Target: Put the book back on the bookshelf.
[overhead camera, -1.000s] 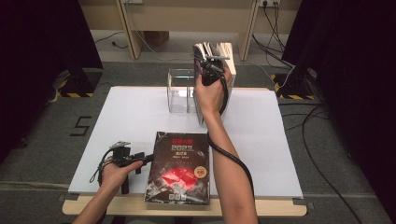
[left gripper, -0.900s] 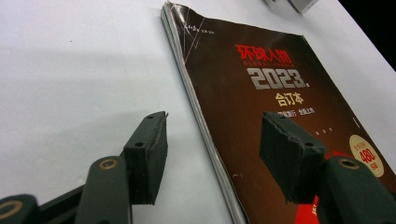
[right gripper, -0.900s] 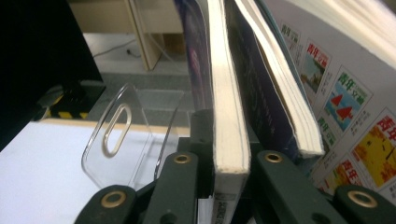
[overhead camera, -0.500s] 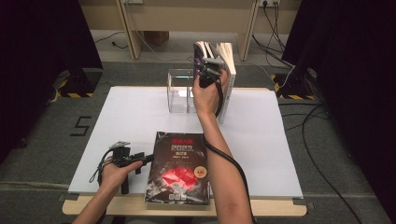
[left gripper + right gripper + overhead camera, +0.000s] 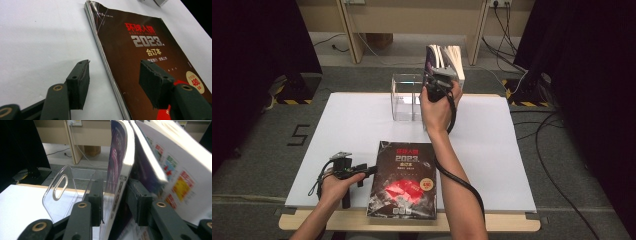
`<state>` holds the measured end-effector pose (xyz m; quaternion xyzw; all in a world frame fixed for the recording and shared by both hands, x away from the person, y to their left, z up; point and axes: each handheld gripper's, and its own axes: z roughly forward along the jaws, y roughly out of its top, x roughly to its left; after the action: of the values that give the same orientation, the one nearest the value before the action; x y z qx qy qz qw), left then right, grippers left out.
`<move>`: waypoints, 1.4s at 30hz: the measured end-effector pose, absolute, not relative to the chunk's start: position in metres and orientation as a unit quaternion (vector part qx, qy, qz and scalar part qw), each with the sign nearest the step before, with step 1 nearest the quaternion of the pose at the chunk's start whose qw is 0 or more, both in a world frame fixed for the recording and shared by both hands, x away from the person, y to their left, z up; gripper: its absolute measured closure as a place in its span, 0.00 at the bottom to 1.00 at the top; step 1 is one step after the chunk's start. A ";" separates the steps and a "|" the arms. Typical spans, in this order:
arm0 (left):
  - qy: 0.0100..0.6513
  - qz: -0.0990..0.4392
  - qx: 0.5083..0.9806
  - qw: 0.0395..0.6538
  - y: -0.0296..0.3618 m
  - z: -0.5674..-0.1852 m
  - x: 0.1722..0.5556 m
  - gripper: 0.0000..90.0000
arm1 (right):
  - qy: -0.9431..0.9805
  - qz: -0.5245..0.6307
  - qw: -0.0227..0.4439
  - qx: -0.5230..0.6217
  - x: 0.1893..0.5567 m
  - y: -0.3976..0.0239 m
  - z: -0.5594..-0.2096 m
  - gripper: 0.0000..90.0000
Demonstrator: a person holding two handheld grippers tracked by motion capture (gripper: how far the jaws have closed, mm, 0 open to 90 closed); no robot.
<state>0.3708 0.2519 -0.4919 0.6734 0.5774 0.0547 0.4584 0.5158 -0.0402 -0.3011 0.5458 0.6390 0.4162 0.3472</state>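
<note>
Right tongs point(image 5: 114, 202) freshly opened around upright magazine point(image 5: 117, 170), formerly clamped.

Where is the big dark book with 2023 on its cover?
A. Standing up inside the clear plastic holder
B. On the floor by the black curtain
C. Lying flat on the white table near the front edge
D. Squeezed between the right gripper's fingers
C. The dark book lies flat on the white table near the front edge, just beside the left gripper, whose open fingers straddle its edge.
</note>
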 end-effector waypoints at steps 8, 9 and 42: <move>0.577 0.055 0.672 0.460 0.252 -0.491 0.370 0.46 | 0.625 0.428 0.345 0.554 0.494 -0.056 -0.304 0.72; 0.577 0.055 0.672 0.460 0.252 -0.491 0.371 0.46 | 0.621 0.432 0.337 0.561 0.493 -0.059 -0.306 0.72; 0.578 0.051 0.672 0.460 0.253 -0.492 0.371 0.46 | 0.644 0.454 0.268 0.555 0.524 -0.068 -0.291 0.78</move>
<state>0.3715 0.2526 -0.4923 0.6717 0.5784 0.0509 0.4600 0.5237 -0.0683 -0.2912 0.5545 0.6442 0.4535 0.2679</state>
